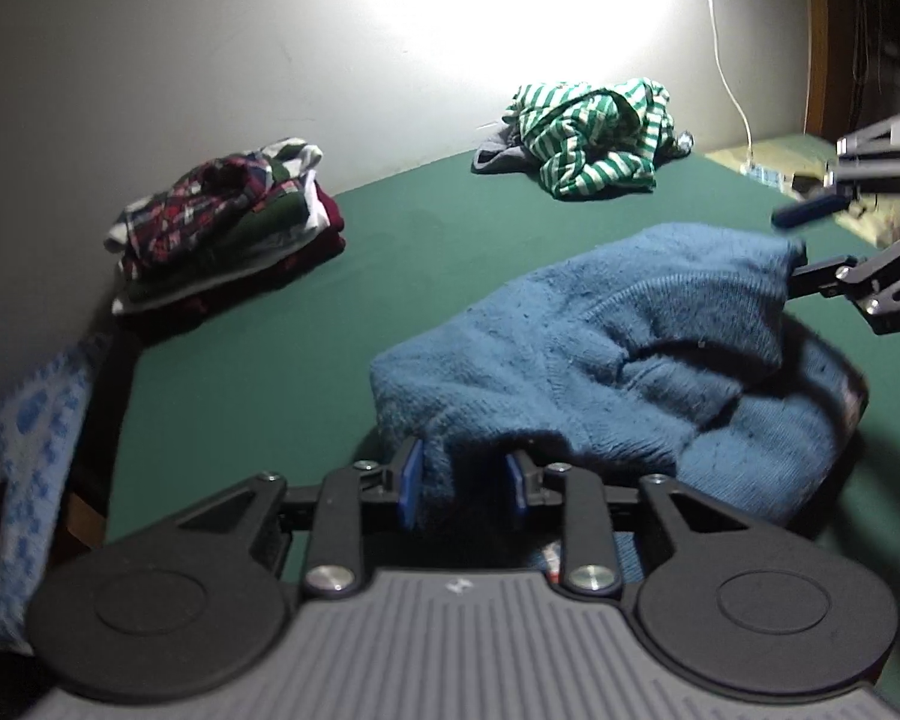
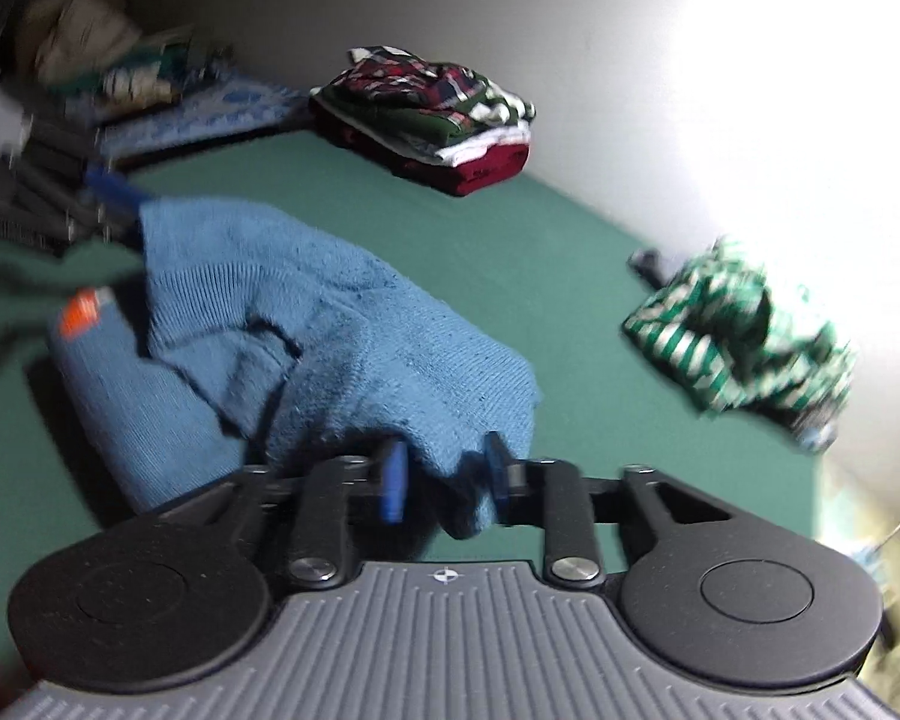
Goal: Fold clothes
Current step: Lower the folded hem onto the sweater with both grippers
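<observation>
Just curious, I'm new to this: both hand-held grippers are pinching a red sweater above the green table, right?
Not quite: the sweater is blue, not red, as the left wrist view shows. Both the left hand-held gripper and right hand-held gripper do pinch it above the green table.

Right gripper (image 2: 444, 480): blue pads pinch an edge of the blue sweater (image 2: 330, 324), lifted over the green sheet (image 2: 510, 240). Folded stack (image 2: 432, 120) by the wall; striped shirt (image 2: 744, 330) crumpled at right.

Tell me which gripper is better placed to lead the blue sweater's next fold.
Neither clearly: left gripper and right gripper each pinch an edge of the blue sweater, lifted over the green surface. Probably both carry it over together.
</observation>
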A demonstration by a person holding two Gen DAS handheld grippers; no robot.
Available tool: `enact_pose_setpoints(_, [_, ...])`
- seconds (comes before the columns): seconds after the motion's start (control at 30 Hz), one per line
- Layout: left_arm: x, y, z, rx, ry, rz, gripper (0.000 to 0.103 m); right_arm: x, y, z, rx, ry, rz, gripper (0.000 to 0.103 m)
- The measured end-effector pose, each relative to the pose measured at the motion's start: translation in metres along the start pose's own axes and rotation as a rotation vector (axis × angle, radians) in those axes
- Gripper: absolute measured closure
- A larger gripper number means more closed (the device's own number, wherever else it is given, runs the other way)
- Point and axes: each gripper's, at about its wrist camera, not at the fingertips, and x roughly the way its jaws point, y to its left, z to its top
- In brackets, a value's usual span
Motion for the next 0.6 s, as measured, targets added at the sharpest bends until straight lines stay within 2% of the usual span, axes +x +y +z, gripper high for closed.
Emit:
enact_pose_setpoints(0.03, [0.001,-0.004,0.000,0.042,-0.004,0.022,0.064,0.000,0.007,-0.002,-0.051,-0.016,-0.019,0.051])
enact_pose_setpoints(0.13, [-0.001,-0.012,-0.002,0.151,-0.013,0.051,0.056,0.004,0.023,-0.006,-0.157,-0.032,-0.040,0.050])
enact_pose_setpoints(0.2, [-0.006,-0.017,-0.004,0.220,-0.026,0.054,0.043,0.009,0.030,-0.007,-0.213,-0.027,-0.064,0.050])
enact_pose_setpoints(0.3, [-0.008,-0.028,-0.007,0.374,-0.046,0.091,0.031,0.016,0.040,-0.008,-0.291,-0.037,-0.122,0.050])
enact_pose_setpoints(0.4, [-0.003,-0.038,-0.005,0.515,-0.064,0.125,0.031,0.020,0.046,-0.007,-0.347,-0.046,-0.136,0.049])
enact_pose_setpoints(0.53, [0.012,-0.051,-0.004,0.628,-0.069,0.114,0.033,0.026,0.052,-0.003,-0.424,-0.084,-0.125,0.051])
enact_pose_setpoints(0.6, [0.020,-0.054,-0.005,0.659,-0.063,0.118,0.050,0.028,0.050,-0.001,-0.424,-0.083,-0.107,0.057])
